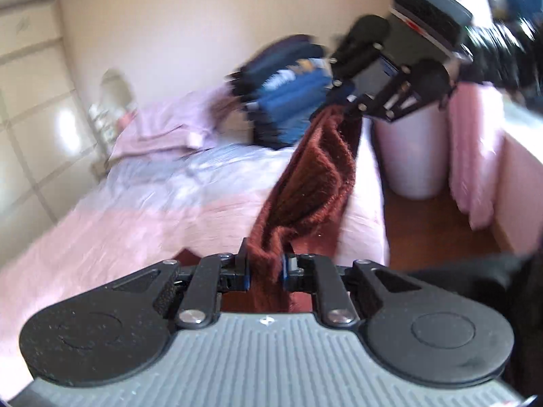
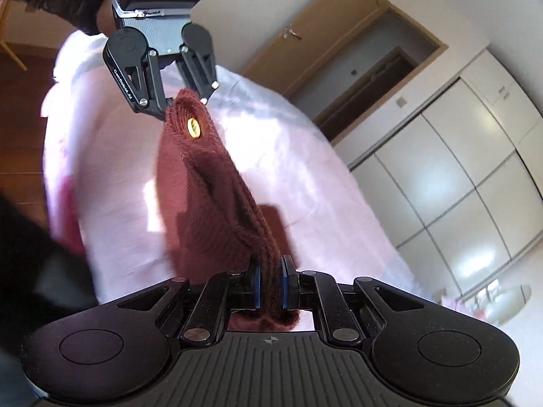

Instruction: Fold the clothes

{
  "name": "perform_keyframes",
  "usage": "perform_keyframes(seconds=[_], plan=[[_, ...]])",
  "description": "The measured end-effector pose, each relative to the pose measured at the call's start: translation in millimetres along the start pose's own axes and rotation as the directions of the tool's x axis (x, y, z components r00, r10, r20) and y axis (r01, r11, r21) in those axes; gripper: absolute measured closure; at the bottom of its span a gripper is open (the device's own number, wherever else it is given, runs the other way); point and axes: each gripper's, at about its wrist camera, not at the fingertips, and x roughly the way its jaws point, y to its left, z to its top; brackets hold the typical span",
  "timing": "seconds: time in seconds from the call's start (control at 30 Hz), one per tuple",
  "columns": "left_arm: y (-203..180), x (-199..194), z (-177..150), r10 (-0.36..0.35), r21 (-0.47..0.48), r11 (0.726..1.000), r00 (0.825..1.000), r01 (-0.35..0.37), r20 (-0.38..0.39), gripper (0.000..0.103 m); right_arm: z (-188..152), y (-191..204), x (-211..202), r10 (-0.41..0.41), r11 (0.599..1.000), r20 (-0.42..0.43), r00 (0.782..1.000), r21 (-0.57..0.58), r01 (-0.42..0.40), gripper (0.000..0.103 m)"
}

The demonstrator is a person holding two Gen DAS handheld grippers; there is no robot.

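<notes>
We saw a fuzzy maroon knit (image 1: 314,183), ribbed and folded into soft ridges, stretched in the air above the pink bed (image 1: 112,230). The left gripper (image 1: 265,266) clenched one end of it; the right gripper (image 2: 269,285) pinched the other. A round gold button (image 2: 194,126) shone near one held corner, against glossy white wardrobe doors (image 2: 451,183).

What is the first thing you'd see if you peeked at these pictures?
A fuzzy dark red knitted garment is stretched in the air between the left gripper and the right gripper, both with their jaws shut on it. A shiny gold button sits near the end the left gripper holds. Underneath lies a bed with a pink cover, with a blue pile of clothes at its far end.
</notes>
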Motion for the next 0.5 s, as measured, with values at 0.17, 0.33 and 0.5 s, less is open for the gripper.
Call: perform_keyframes(seconds=[0.17, 0.33, 0.5], plan=[[114.1, 63.7, -18.5, -0.002, -0.287, 0.958, 0.999, -0.009, -0.037, 0.080, 0.8, -86.4, 115.9, 0.050, 0.999, -0.031, 0.998, 0.008, -0.050, 0.093], [185.1, 143.2, -85.5, 0.033, -0.521, 0.842, 0.978, -0.139, -0.207, 0.079, -41.9, -119.8, 249.7, 0.130, 0.988, -0.085, 0.988, 0.090, -0.123, 0.093], [194.8, 139.4, -116.7, 0.003, -0.624, 0.773, 0.986, -0.109, -0.168, 0.075, -86.4, -140.2, 305.1, 0.143, 0.923, -0.095, 0.985, 0.372, -0.099, 0.092]])
